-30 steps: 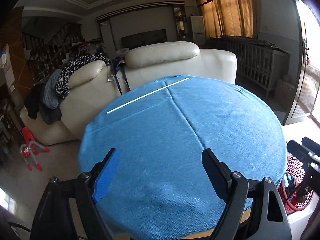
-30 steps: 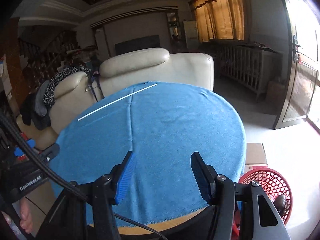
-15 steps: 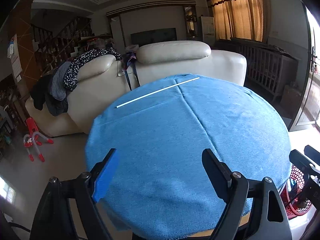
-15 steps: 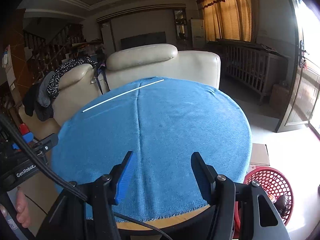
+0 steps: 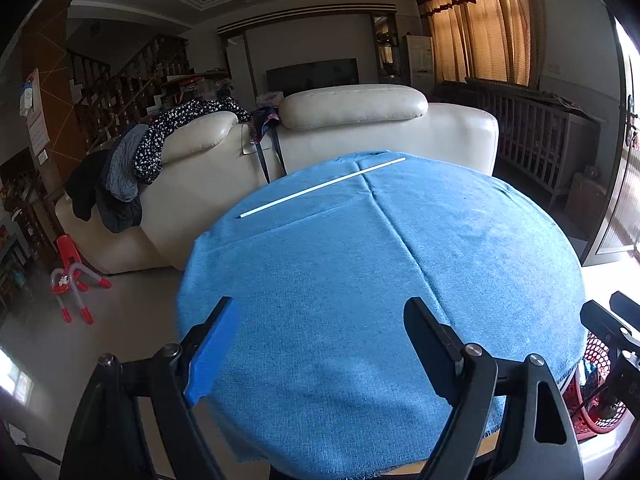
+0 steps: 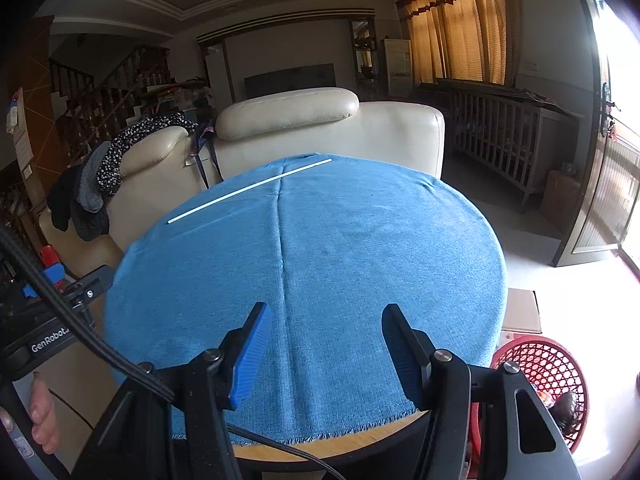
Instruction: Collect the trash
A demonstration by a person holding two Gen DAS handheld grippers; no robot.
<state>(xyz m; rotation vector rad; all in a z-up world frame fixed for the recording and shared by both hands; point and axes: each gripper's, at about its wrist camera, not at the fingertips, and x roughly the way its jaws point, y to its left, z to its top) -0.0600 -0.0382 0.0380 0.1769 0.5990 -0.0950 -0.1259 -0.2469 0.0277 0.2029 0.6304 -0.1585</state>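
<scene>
Nearest to you, your left hand-held gripper (image 5: pixel 320 344) hangs over the near edge of the round surface (image 5: pixel 400 280) with its jaws spread wide and nothing between them; one blue pad (image 5: pixel 210 354) shows on the left finger. Your right hand-held gripper (image 6: pixel 326 350) is likewise released, both blue fingers (image 6: pixel 250 354) apart above the near rim of the same surface, grasping nothing. In the right wrist view, your bare fingers (image 6: pixel 40 412) curl at the lower left beside a black cable, next to the other device's body marked GenRobot. On the floor just to the right of the surface sits a red mesh basket (image 6: pixel 560 364), with dark and colourful items inside it that are too unclear to name; a flat cardboard piece (image 6: pixel 522 314) lies just behind it. A blue cloth (image 6: pixel 320 240) covers the surface, a crease running down its middle. Near the far edge a thin white stick (image 5: pixel 322 187) lies flat on the cloth, slanting from lower left to upper right, well apart from both grippers. Beyond it stands a cream sofa (image 5: pixel 360 128) with clothes (image 5: pixel 132 160) draped over its left back, and further off a staircase (image 5: pixel 120 88) and curtained windows (image 5: pixel 492 36).
</scene>
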